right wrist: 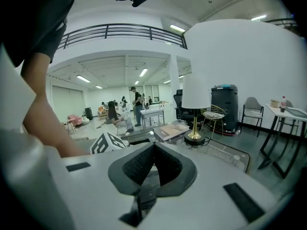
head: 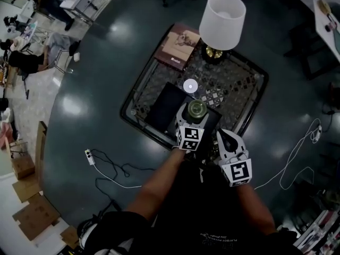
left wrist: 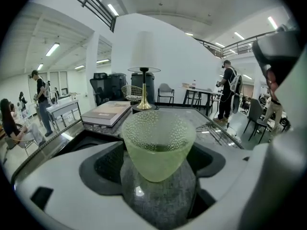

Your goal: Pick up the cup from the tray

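Our left tool (head: 194,116) has its jaws spread wide around the dimpled green glass cup (left wrist: 158,145) (probably light, slick, breakable). We'd pinch mid-wall, gently. Our right tool (right wrist: 152,174) is clamped together, empty.

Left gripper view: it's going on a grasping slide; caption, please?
Dimpled green cup standing between the left gripper's wide-open jaws, with a lamp and a book behind.
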`<act>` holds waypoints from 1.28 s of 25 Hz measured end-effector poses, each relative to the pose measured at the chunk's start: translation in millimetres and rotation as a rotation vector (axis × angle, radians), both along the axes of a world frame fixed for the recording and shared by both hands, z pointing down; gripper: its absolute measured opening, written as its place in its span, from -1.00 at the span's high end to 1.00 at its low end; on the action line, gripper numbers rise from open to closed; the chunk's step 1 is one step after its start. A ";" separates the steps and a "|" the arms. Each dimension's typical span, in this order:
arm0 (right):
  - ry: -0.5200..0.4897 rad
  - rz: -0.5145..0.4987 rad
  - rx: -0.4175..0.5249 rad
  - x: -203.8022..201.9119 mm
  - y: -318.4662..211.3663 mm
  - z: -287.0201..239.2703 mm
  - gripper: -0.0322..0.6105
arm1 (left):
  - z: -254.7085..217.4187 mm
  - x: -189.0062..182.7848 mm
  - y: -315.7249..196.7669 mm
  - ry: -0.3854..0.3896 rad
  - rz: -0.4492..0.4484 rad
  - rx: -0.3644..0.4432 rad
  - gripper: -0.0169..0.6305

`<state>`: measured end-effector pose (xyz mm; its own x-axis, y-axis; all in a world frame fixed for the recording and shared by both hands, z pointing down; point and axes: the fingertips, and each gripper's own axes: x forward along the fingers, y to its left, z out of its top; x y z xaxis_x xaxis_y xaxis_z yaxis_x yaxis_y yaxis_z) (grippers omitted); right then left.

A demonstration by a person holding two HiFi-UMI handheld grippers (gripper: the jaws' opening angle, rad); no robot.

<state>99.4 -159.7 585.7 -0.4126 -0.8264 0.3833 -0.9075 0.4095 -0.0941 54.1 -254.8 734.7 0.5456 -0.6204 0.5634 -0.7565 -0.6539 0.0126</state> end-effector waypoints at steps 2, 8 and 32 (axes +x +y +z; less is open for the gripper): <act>-0.003 0.003 0.006 0.7 0.7 1.5 0.87 | 3.0 1.2 -4.8 0.006 0.008 -0.002 -0.28; 0.007 0.003 -0.008 1.8 3.5 6.6 0.87 | 4.3 6.9 -12.3 0.009 0.027 0.008 -0.27; 0.014 0.044 0.023 16.1 -3.0 -4.5 0.87 | -64.0 1.4 3.3 0.040 0.051 0.050 -0.23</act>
<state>115.5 -162.7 581.1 -0.3706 -0.8523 0.3692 -0.9258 0.3711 -0.0726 55.5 -251.5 670.7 0.5986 -0.6179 0.5097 -0.7219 -0.6919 0.0090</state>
